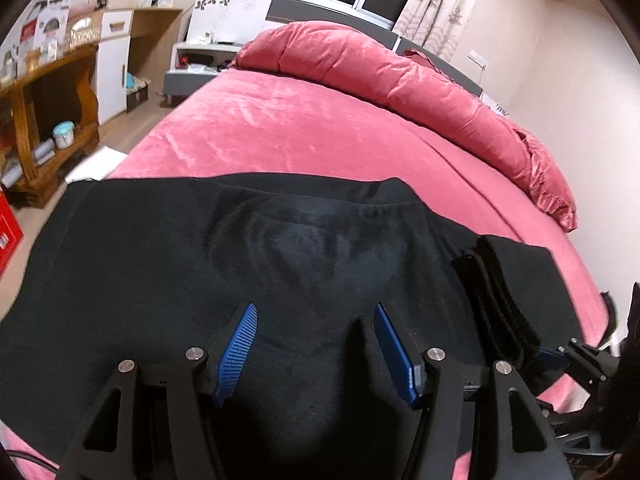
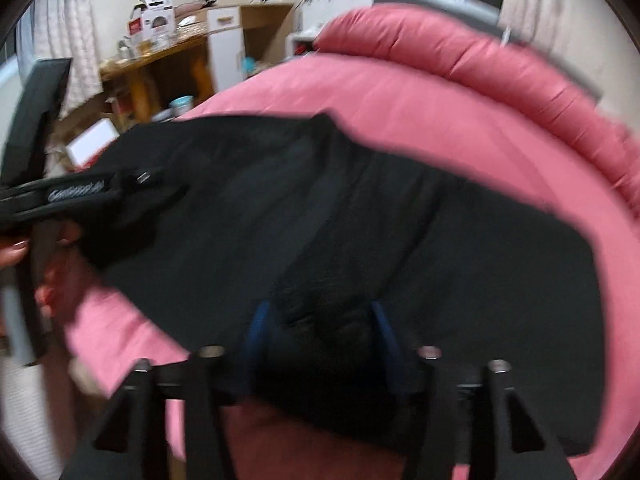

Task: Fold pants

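Blur smears most of my right-wrist view, so edges and seams there are hard to read; the left-wrist view is sharp. Far left in the right view, a hand point(image 2: 16, 254) is cut off by the frame, only fingertips showing, beside part of the other tool.

Left gripper point(image 1: 314, 312): jaws spread wide, blue pads point(image 1: 237, 350) clear of each other, nothing pinched. It hovers over the pants point(image 1: 224, 264); I cannot tell whether the tips touch the cloth.

Pants: black, lying flat across the near part of the pink bed point(image 1: 280, 128), near edge hidden under the gripper frames. A straight hem runs along the far side. On the right, a folded-over band of thicker black cloth point(image 1: 496, 300) lies on top.

Right gripper point(image 2: 320, 312): jaws stand apart, with a raised hump of the black cloth between the blue pads point(image 2: 258, 326). With the blur I cannot tell whether the pads press on it. Only part of it shows at the right rim of the left view.

Rolled pink duvet point(image 1: 400, 72) lies at the far end of the bed, well apart from the pants.
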`<state>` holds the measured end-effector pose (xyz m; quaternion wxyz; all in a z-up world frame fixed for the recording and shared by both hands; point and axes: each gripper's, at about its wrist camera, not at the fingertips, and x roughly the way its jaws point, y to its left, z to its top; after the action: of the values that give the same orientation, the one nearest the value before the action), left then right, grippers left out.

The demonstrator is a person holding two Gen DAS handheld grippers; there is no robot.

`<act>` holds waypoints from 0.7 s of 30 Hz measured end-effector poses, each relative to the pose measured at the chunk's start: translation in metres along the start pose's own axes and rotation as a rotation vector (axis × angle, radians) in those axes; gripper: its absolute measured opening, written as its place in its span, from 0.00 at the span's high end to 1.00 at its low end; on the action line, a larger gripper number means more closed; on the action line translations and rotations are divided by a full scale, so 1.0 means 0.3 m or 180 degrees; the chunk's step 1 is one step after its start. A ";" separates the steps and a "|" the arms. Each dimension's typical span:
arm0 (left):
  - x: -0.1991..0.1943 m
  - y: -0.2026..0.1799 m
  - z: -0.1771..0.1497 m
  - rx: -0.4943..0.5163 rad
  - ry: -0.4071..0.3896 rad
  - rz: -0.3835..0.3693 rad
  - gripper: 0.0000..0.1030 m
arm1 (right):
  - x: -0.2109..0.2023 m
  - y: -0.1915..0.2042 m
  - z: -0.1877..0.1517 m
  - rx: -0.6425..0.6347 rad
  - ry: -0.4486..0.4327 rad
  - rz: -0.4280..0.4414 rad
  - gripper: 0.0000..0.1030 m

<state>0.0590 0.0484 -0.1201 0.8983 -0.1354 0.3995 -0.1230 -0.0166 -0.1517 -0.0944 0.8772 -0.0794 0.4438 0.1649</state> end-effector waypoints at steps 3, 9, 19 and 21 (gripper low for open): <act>-0.010 -0.015 0.013 -0.0205 0.0067 -0.0272 0.40 | -0.084 -0.058 0.014 0.0251 -0.0207 0.0361 0.40; 0.002 -0.190 0.048 -0.0130 0.0115 -0.0910 0.40 | -0.272 -0.325 -0.008 0.1004 -0.0932 0.0041 0.41; 0.254 -0.387 0.026 -0.0244 0.0825 -0.0951 0.41 | -0.162 -0.632 -0.131 0.1830 -0.0643 -0.0506 0.64; 0.257 -0.402 0.012 -0.0146 0.0777 -0.0966 0.52 | -0.128 -0.644 -0.166 0.1909 -0.0561 -0.0464 0.64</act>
<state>0.0982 -0.0889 -0.1294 0.8110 -0.1986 0.4832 -0.2634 -0.0058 -0.3545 -0.0943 0.9061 0.1657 0.3881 -0.0302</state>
